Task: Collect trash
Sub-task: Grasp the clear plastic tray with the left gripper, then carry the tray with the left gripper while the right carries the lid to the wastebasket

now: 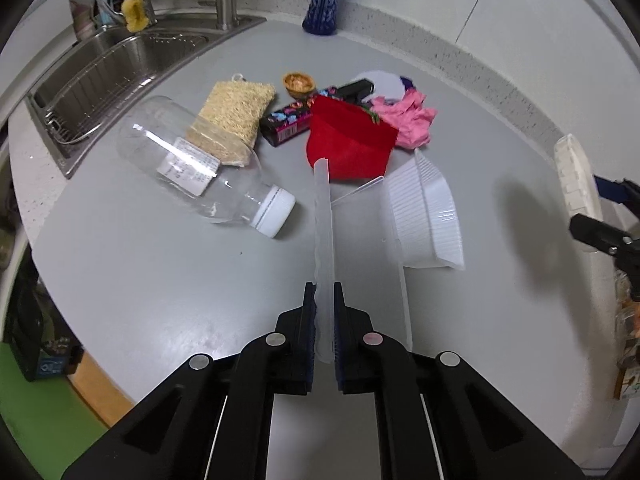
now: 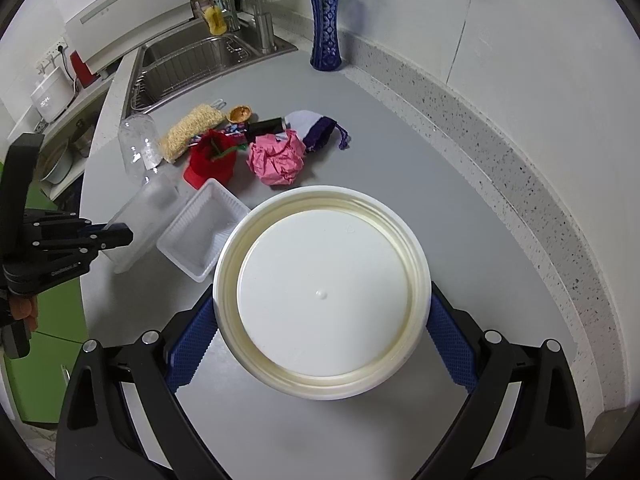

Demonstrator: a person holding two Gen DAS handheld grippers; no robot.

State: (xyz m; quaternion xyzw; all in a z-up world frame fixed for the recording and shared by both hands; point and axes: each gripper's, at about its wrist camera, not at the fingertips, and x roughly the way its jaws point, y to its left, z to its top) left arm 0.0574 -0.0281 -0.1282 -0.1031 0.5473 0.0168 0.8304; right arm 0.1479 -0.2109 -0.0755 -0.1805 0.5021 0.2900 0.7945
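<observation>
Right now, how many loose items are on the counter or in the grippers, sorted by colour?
Clear or white plastic: 4 (bottle, ribbed tray, lid, round tub)
Red: 1 (red pouch)
Pink: 1 (crumpled paper)
Tan: 2 (loofah, nutshell)
Dark: 2 (printed box, black cylinder)
Purple and white: 1 (cloth)
Total: 11

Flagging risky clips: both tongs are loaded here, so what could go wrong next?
1. The left tongs pinch only the thin edge of the clear lid; it may slip or flex out.
2. The right tongs span the wide white lid near their limit, so the grip may pop off.
3. The hinged tray could drag along and bump the bottle.
</observation>
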